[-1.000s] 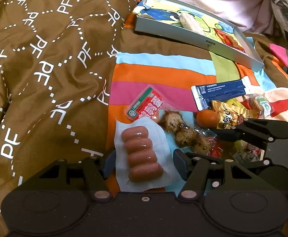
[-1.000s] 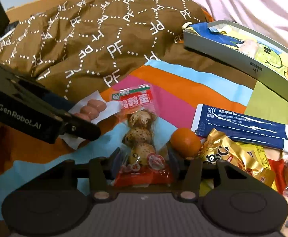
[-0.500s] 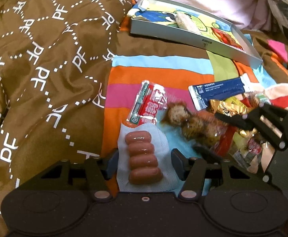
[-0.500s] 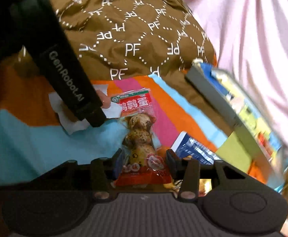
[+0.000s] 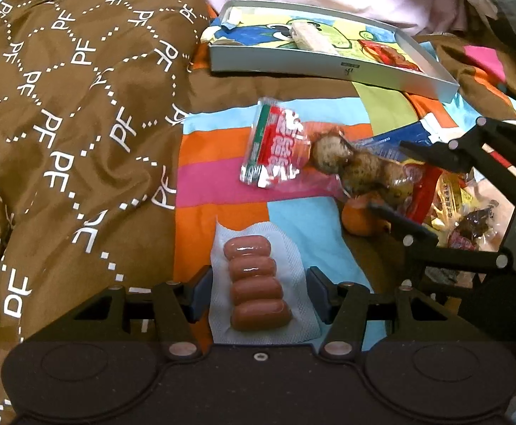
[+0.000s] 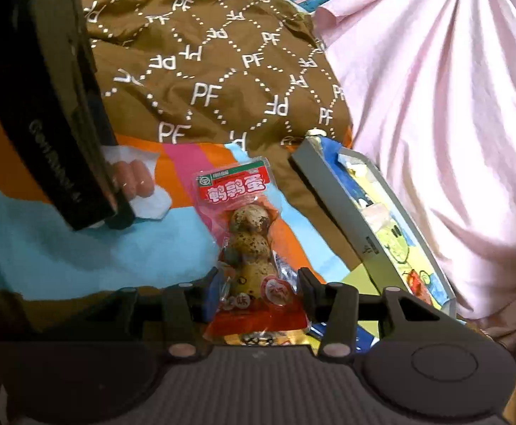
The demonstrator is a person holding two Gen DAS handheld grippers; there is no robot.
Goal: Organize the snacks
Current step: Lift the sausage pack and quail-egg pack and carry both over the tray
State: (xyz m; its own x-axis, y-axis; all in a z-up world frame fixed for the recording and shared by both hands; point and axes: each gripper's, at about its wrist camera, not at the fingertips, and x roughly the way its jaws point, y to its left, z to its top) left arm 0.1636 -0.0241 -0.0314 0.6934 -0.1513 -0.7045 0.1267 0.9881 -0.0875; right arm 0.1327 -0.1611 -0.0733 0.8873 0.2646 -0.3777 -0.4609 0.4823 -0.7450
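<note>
Left wrist: four sausages [image 5: 256, 285], one gray box [image 5: 329, 60].

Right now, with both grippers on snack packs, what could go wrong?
The left gripper has just been closing its jaws on the sausage pack, touching only its thin white margins: it may buckle and slip. The right gripper holds the quail egg pack by one end; the free end could swing or slip out.
</note>
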